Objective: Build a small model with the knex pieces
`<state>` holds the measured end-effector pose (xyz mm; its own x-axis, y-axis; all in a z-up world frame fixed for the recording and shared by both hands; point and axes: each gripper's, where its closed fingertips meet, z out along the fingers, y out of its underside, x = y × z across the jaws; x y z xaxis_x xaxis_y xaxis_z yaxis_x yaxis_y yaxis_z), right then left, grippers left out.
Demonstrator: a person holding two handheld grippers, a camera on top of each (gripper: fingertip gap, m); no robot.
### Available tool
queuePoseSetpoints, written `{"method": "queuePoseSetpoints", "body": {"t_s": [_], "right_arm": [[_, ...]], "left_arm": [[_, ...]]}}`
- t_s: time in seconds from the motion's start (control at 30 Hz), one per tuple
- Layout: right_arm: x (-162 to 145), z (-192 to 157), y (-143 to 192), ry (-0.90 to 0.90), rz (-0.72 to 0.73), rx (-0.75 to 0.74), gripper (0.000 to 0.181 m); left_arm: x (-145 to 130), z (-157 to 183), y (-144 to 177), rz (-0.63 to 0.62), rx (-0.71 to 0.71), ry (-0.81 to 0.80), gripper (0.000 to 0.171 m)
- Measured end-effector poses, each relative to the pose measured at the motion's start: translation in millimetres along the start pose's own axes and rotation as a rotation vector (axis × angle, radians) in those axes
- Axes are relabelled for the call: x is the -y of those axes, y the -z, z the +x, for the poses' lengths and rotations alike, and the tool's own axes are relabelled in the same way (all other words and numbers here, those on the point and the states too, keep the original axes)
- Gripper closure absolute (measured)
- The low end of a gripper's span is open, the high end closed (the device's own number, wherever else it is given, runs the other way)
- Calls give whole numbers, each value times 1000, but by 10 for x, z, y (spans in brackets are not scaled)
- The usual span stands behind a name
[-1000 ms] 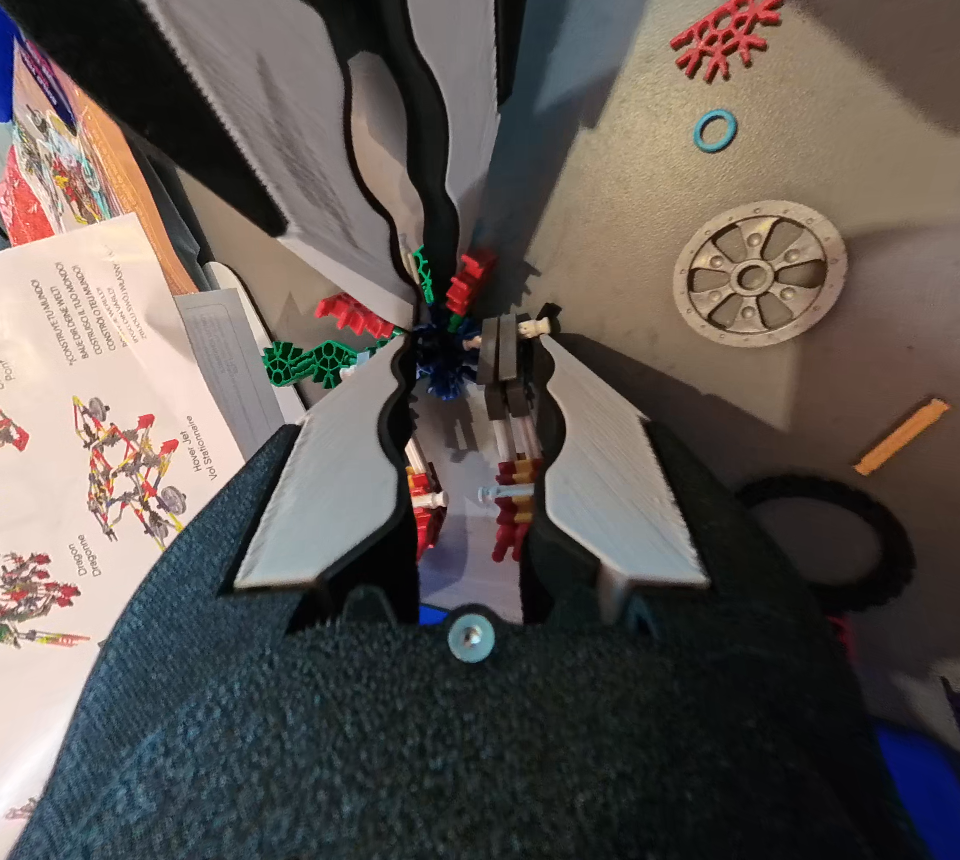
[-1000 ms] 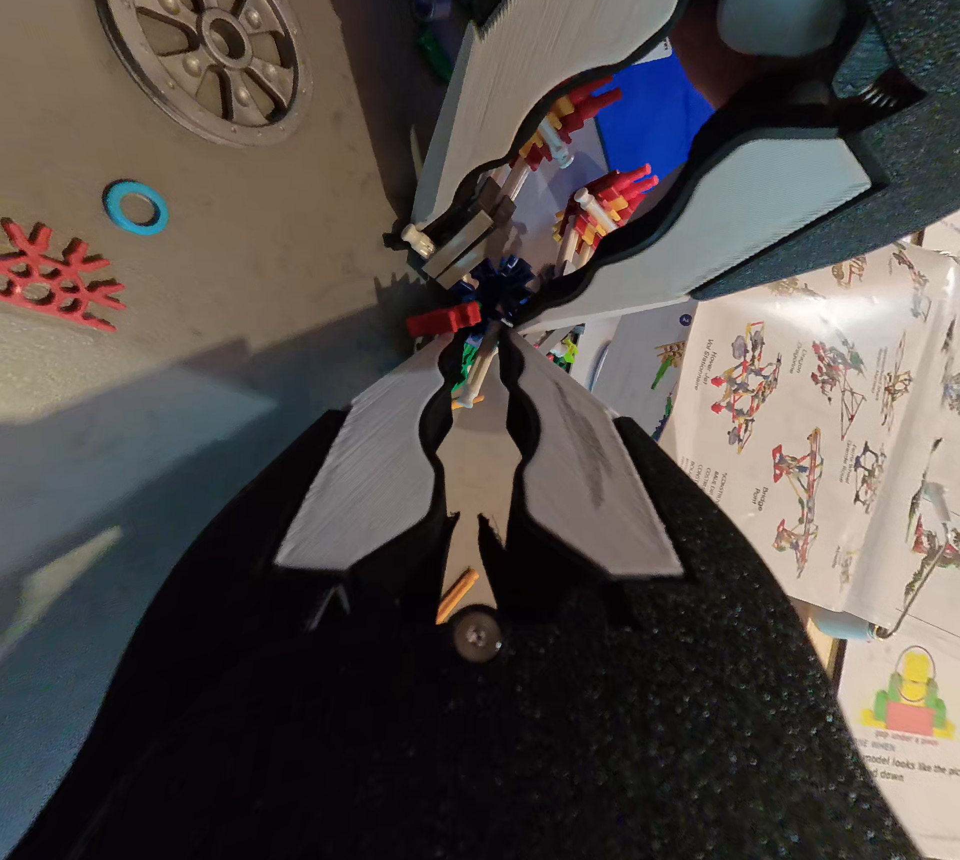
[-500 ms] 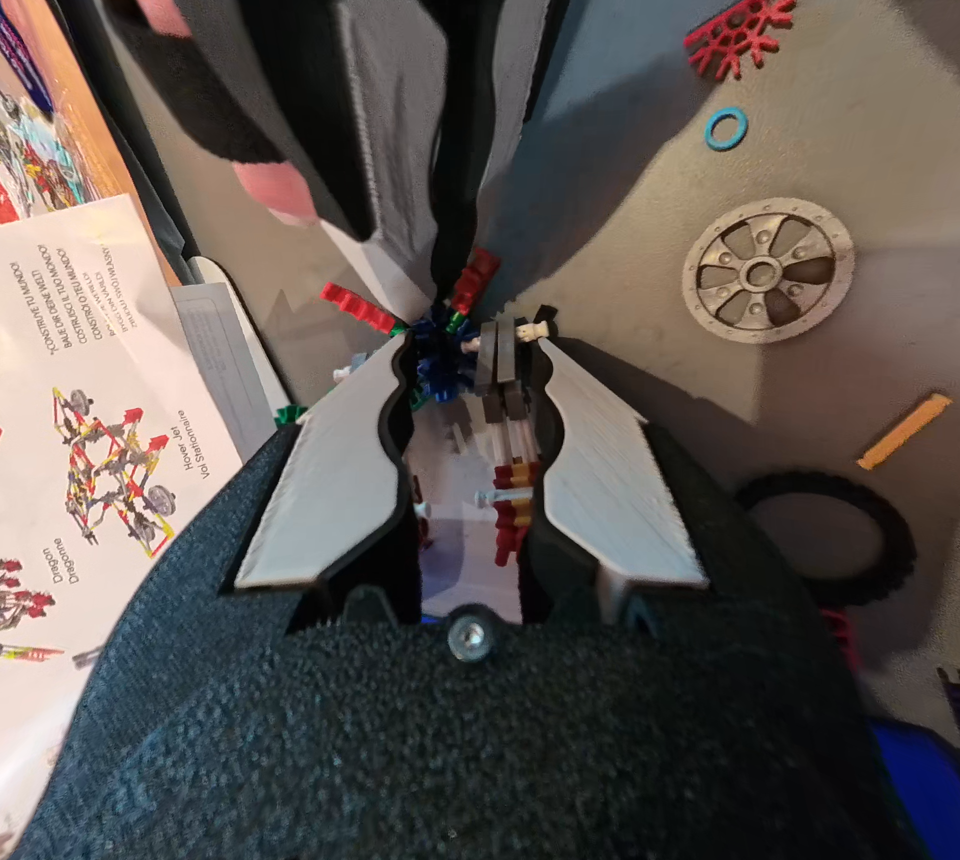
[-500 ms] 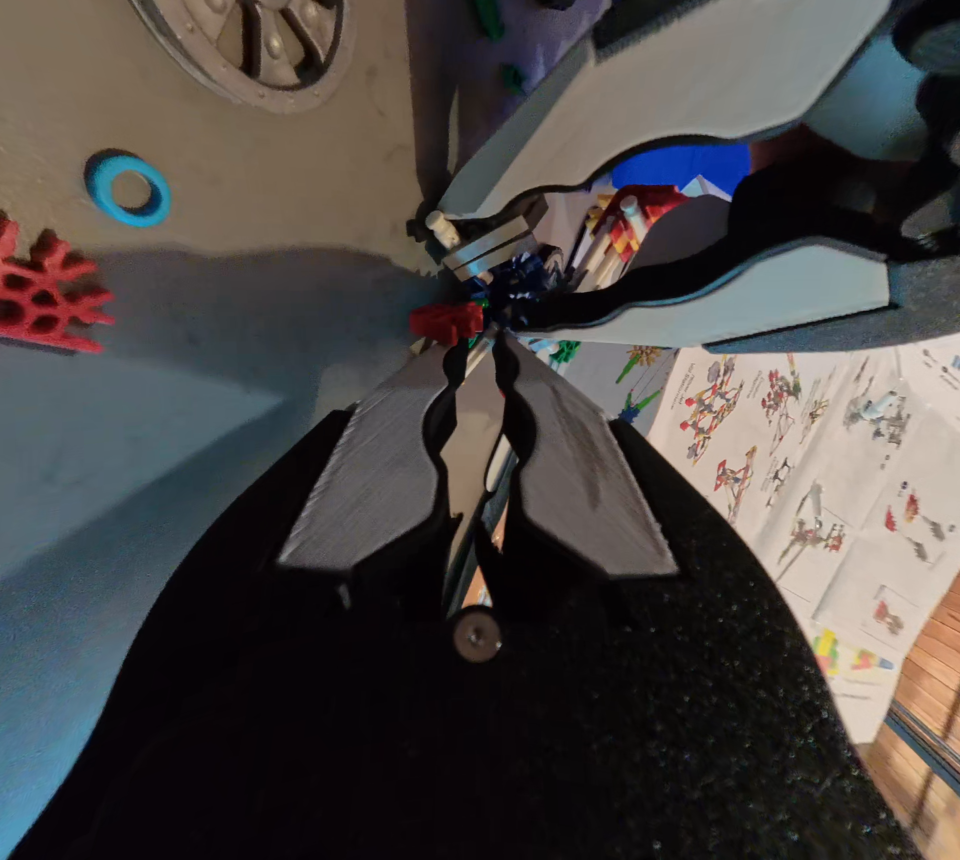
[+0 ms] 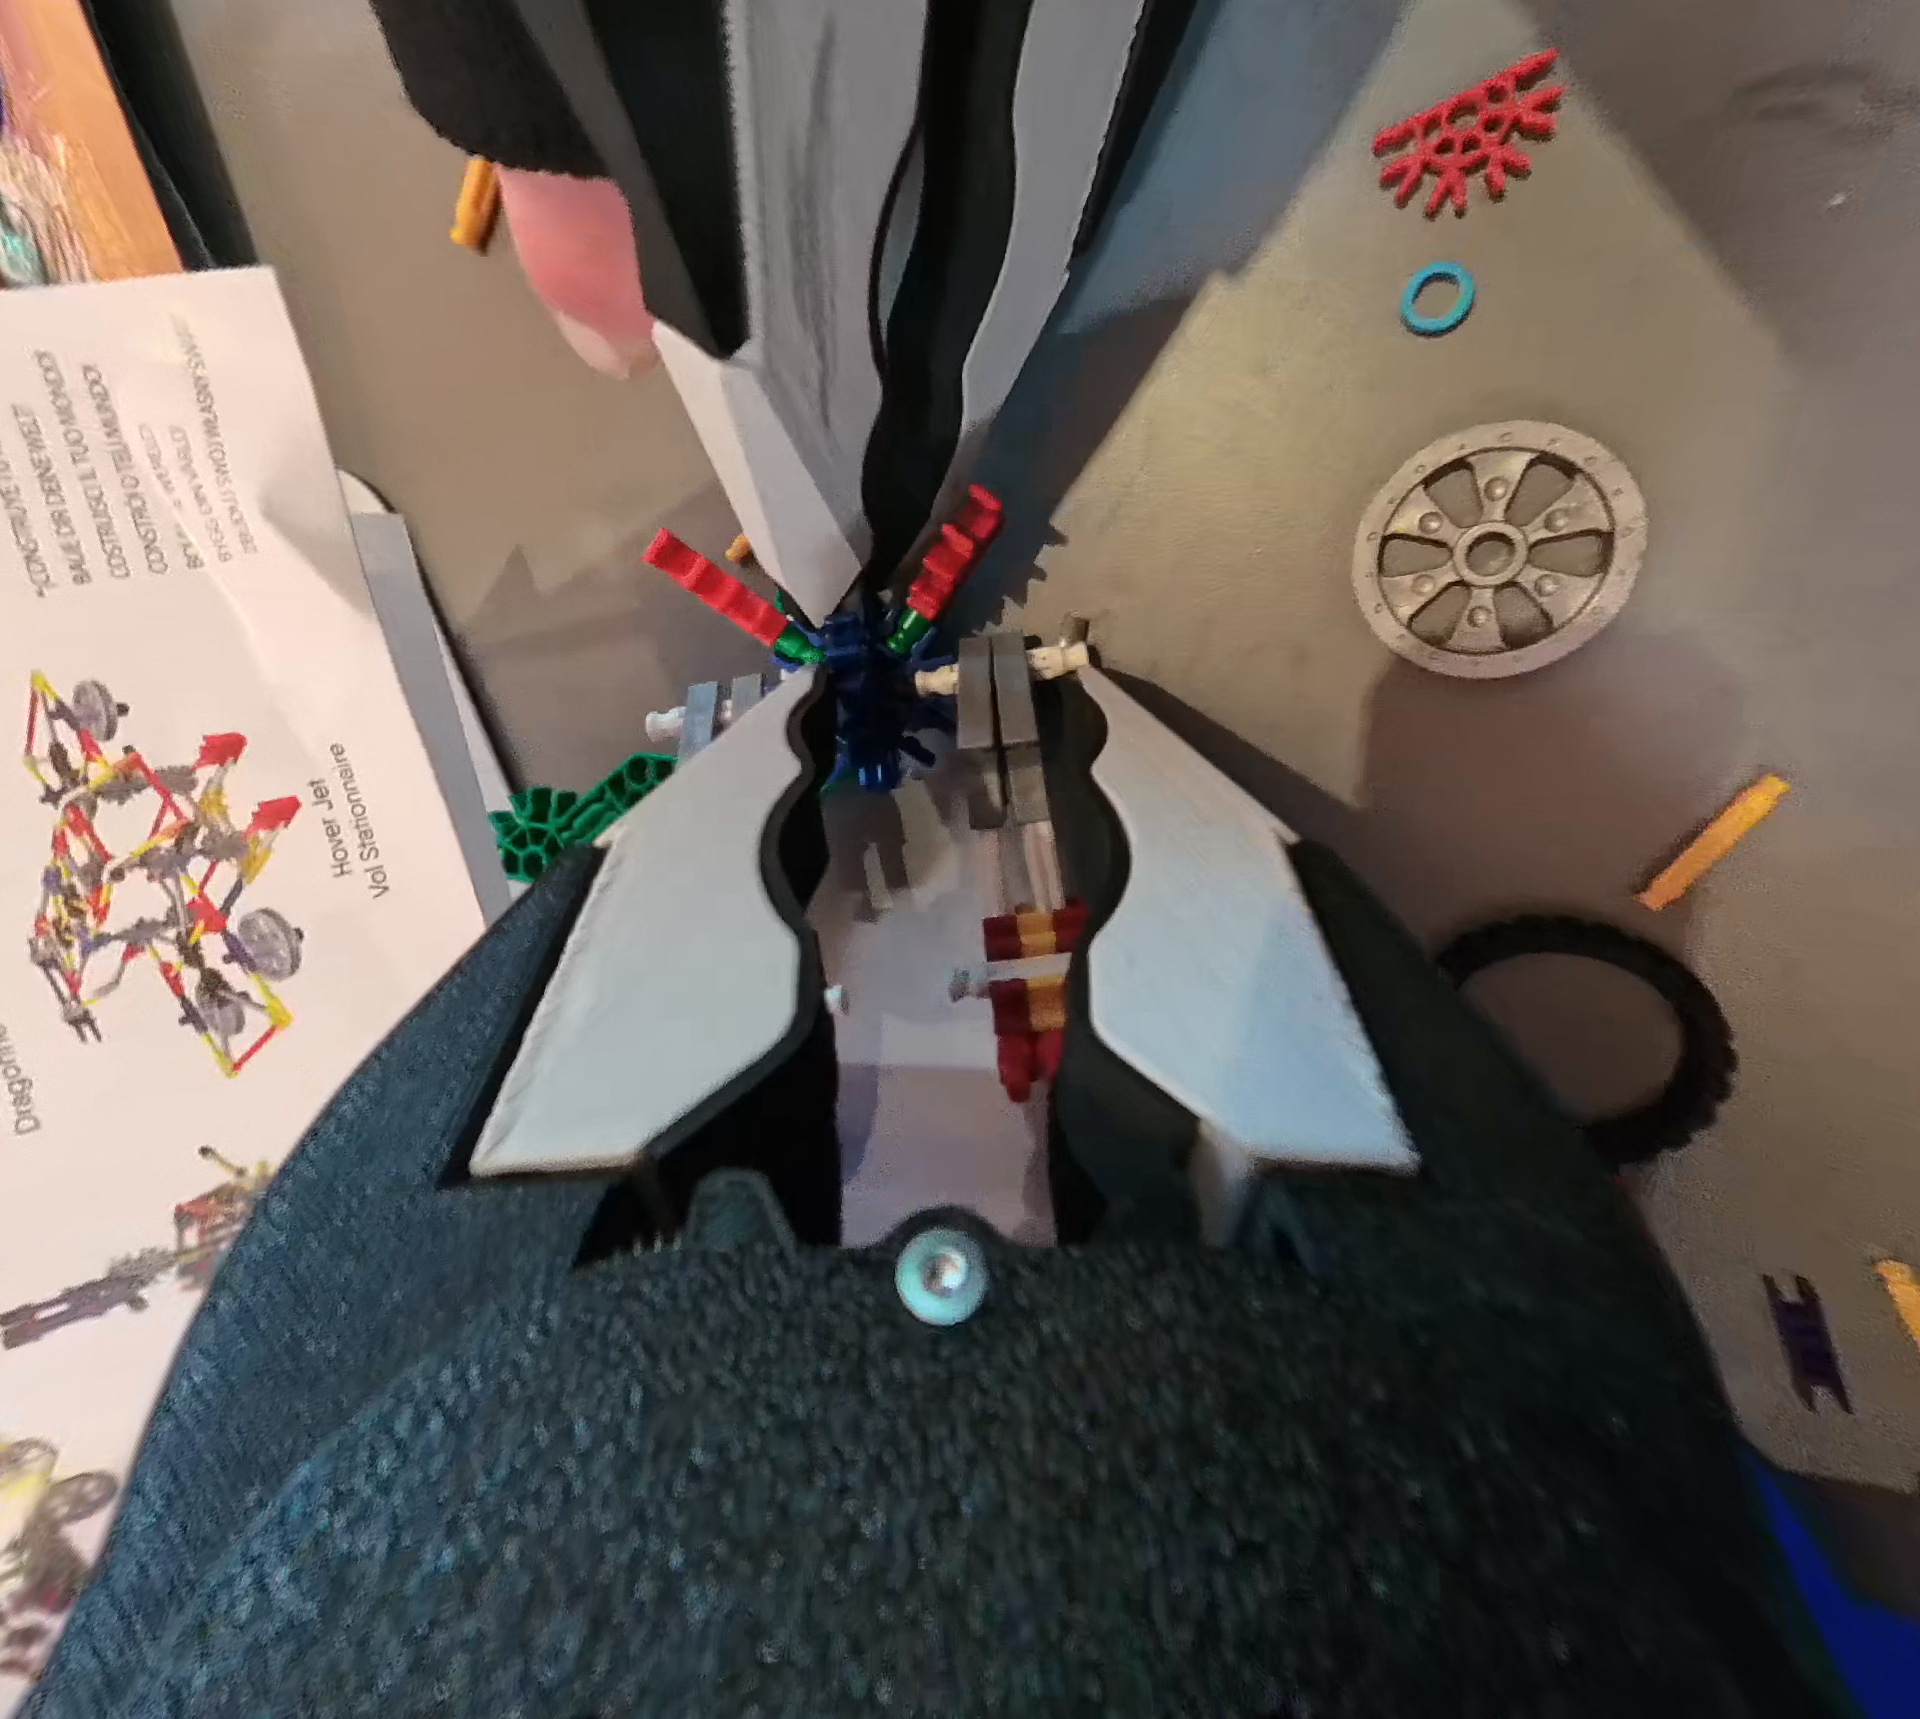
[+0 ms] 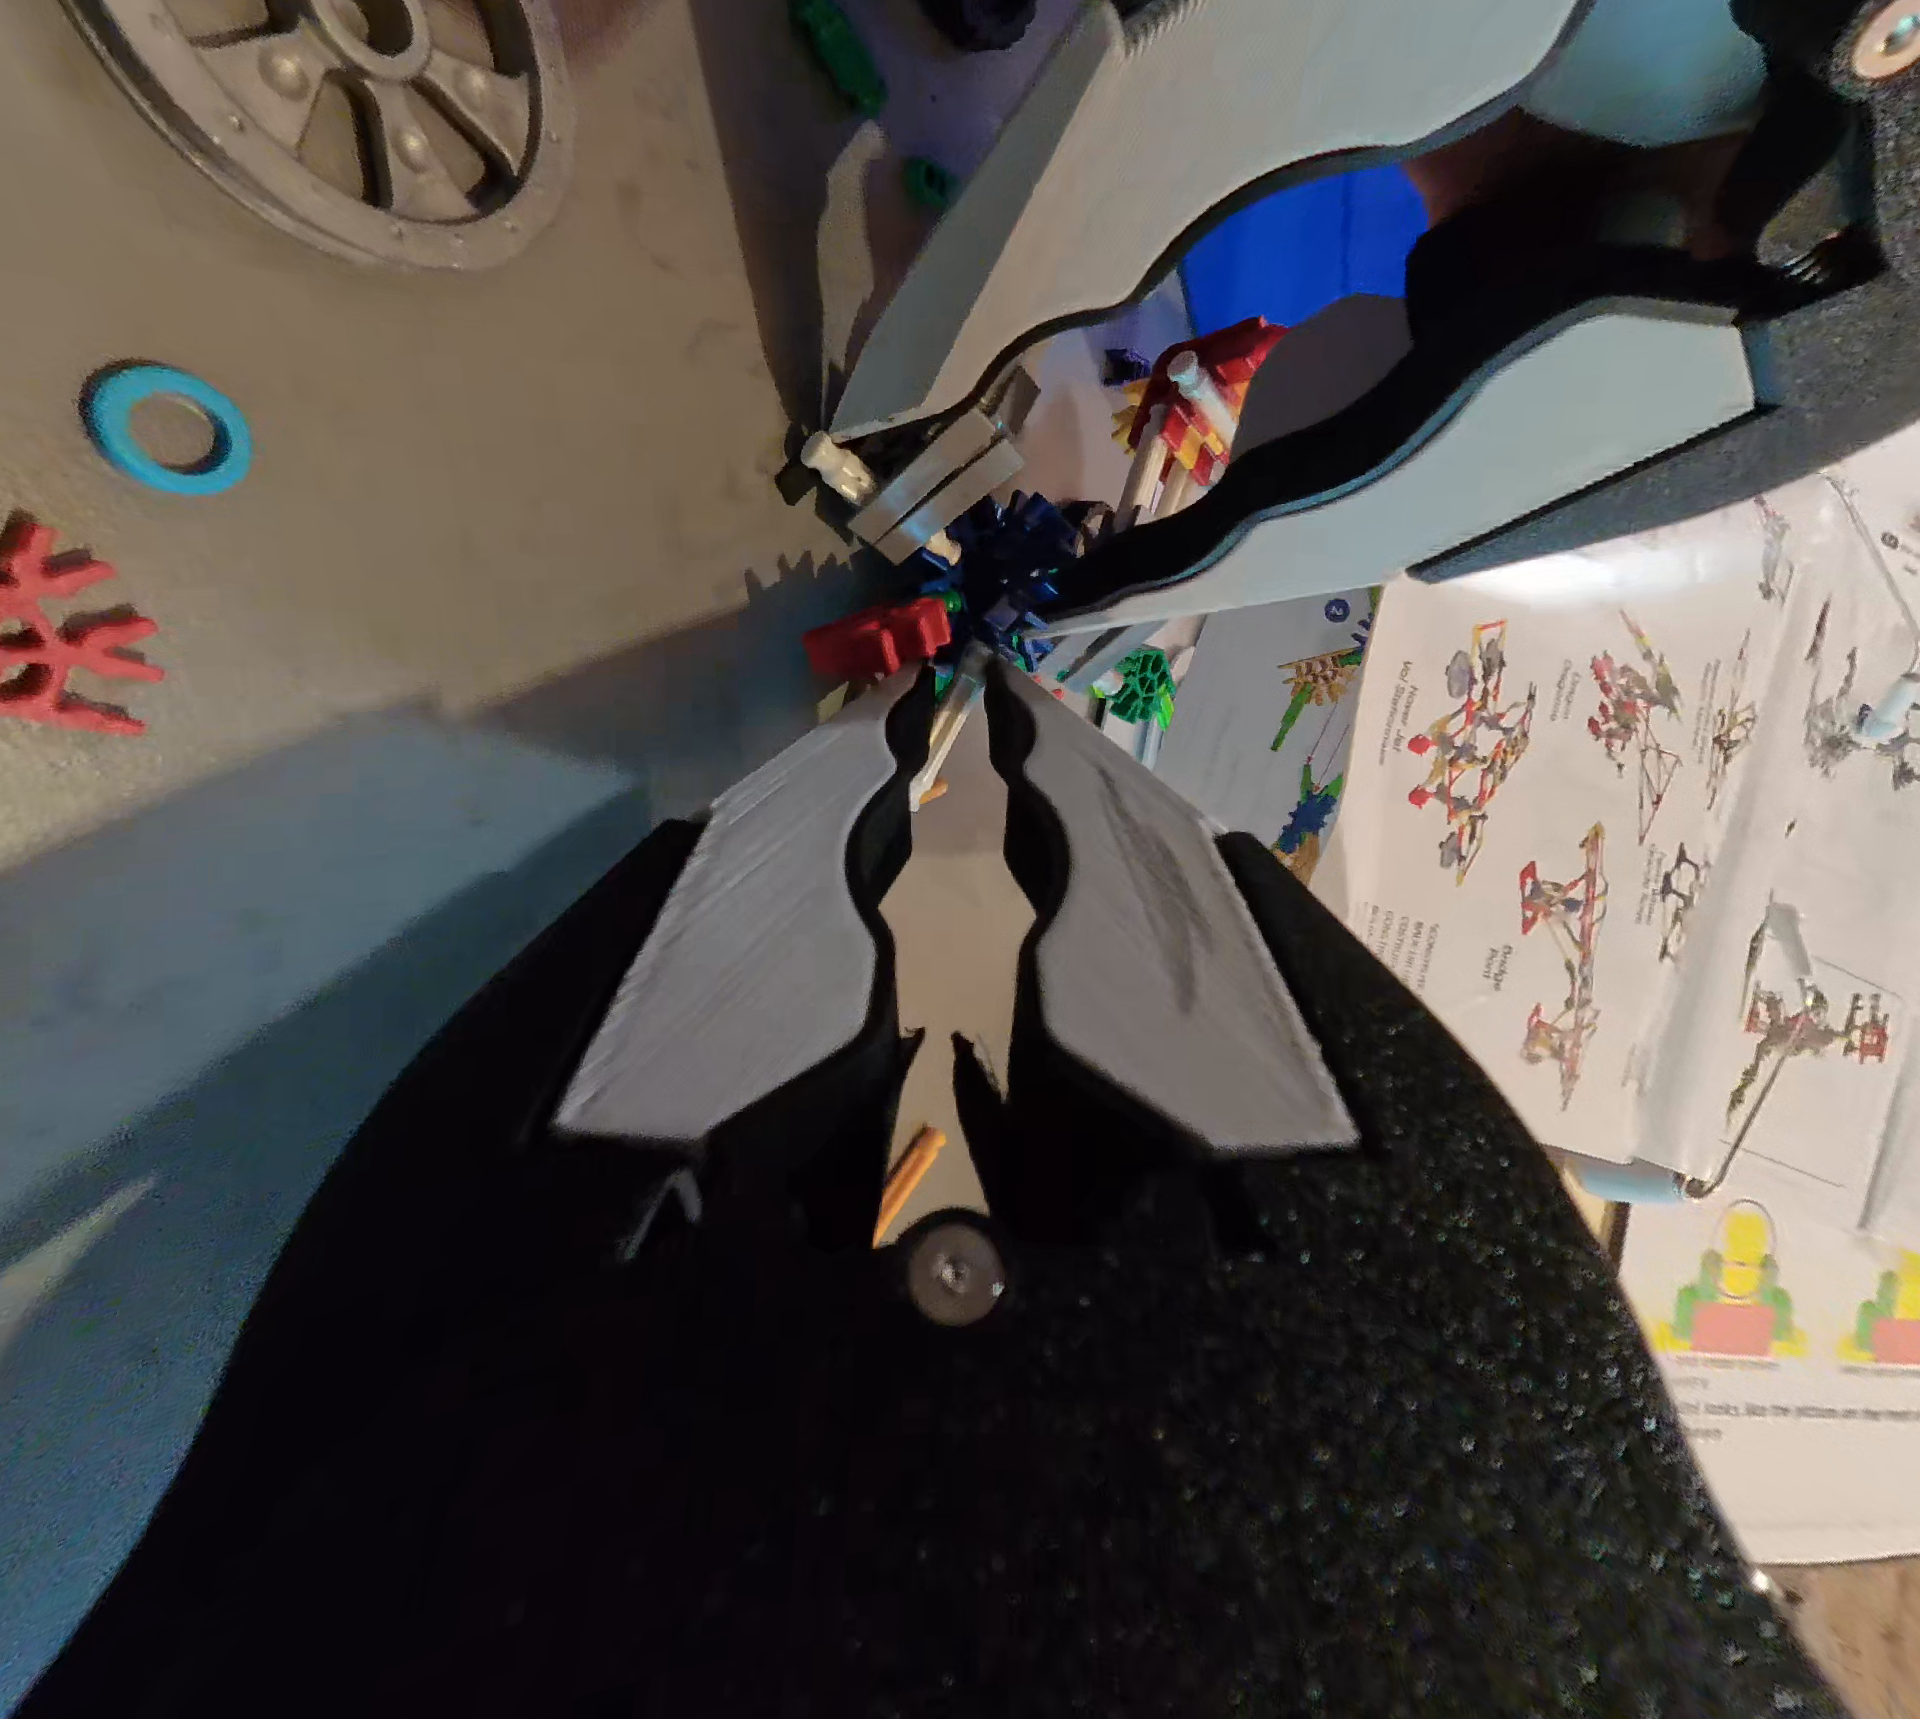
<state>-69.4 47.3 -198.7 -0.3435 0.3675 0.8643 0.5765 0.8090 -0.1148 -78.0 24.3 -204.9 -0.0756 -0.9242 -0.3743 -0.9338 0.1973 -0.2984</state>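
The white instruction sheet (image 5: 177, 734) carries printed captions beside model drawings.

This looks like a hobby spot in a home: a plain grey surface (image 5: 1226, 381) strewn with construction-toy parts, a silver spoked wheel (image 5: 1499, 549), a black rubber tyre (image 5: 1590, 1041), a red snowflake connector (image 5: 1467, 134) and a blue ring (image 5: 1437, 298). A printed instruction sheet (image 5: 197, 734) with model pictures lies alongside.

Silver spoked wheel (image 5: 1499, 549), light-blue ring (image 5: 1436, 298) and red snowflake connector (image 5: 1467, 137) beyond it, black tyre (image 5: 1590, 1041) below, grey tabletop (image 5: 1226, 381)
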Motion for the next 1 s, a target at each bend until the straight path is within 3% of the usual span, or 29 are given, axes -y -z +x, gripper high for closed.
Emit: {"method": "queuePoseSetpoints", "body": {"t_s": [0.27,0.6,1.0], "right_arm": [[16,18,-31,-104,41,22,171],[10,37,-92,28,-9,-33,172],[36,33,-43,-271,149,202,175]], "left_arm": [[-23,-24,22,11,-44,79,130],[-64,-29,33,12,-59,128,132],[-16,-23,74,71,-208,217,134]]}}
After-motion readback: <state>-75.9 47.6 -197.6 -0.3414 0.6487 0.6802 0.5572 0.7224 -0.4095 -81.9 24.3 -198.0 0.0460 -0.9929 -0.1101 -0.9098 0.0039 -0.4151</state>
